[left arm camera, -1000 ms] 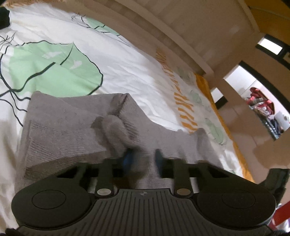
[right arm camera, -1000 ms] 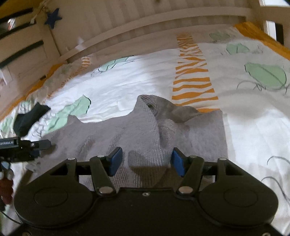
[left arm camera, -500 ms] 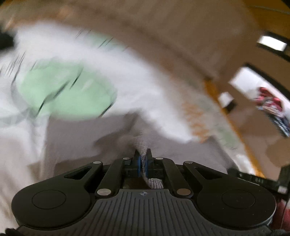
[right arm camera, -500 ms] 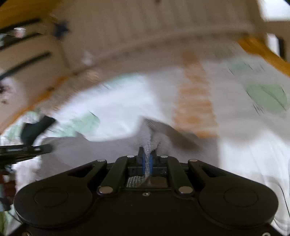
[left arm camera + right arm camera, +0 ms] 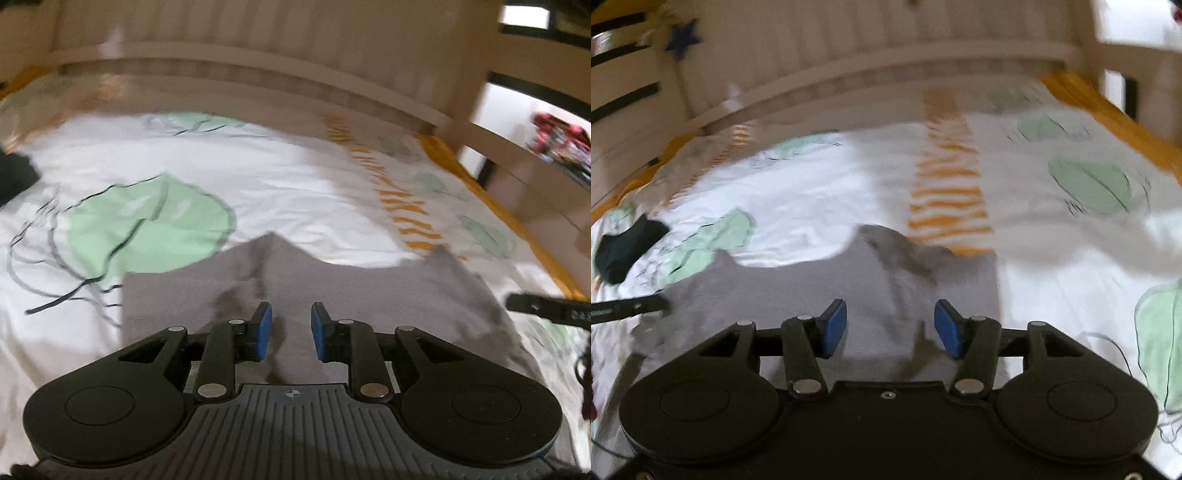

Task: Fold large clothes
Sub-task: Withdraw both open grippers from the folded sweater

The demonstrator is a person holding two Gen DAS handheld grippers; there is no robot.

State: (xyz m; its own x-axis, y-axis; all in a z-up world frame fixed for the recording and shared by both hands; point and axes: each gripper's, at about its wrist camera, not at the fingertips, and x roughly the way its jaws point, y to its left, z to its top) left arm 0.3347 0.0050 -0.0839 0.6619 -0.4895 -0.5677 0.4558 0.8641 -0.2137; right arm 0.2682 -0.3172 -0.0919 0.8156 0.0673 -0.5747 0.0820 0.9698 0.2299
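Open white leaf-printed bedsheet far of and beside the flat grey knitted garment. Blocked far by the pale wooden slatted bed rail. Small dark crumpled cloth lying far left.

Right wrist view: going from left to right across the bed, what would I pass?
Dark cloth → tip of the other gripper → grey garment → orange striped band → green leaf print → orange bed edge.

left claw: black ribbed body, blue pads | right claw: black smooth body, silver screws
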